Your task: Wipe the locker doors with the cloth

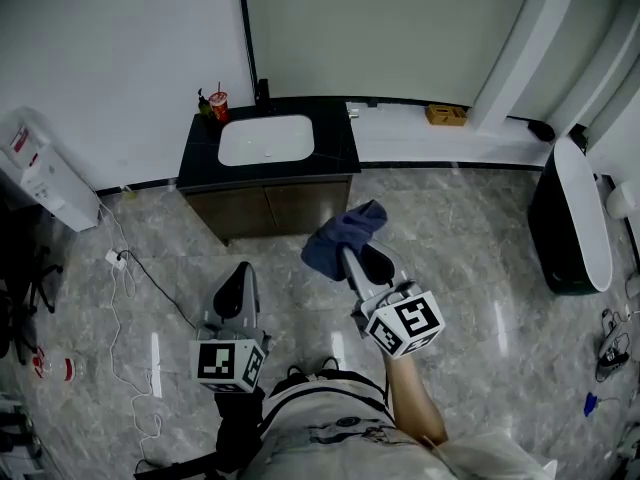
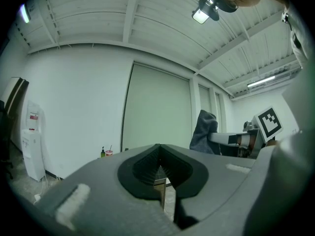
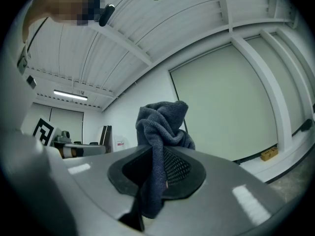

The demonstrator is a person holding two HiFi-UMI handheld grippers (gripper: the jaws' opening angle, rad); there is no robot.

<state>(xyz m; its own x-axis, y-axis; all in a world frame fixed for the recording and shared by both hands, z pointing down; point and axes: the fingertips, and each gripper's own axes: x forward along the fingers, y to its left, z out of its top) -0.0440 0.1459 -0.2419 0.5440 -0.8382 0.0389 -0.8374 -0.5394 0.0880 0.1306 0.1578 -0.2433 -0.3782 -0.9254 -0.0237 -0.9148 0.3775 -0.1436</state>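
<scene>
Right gripper (image 3: 156, 176), held in front of the cabinet (image 1: 268, 200), pinches a dark blue cloth (image 3: 160, 122); the cloth's bunched end sticks out past the jaws. Left gripper (image 2: 160, 170), also before the cabinet, has its jaws pressed together. On the cabinet, a red cup (image 1: 218, 103) holding a straw stands behind the sink (image 1: 266, 139).

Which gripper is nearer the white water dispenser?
Left. The left gripper is right of the water dispenser; the right gripper, shut on the cloth, is farther right.

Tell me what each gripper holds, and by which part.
The right gripper pinches a fold of the dark blue cloth: a bunch stands past the jaws, a tail hangs below. The left gripper holds nothing; its jaws are together.
</scene>
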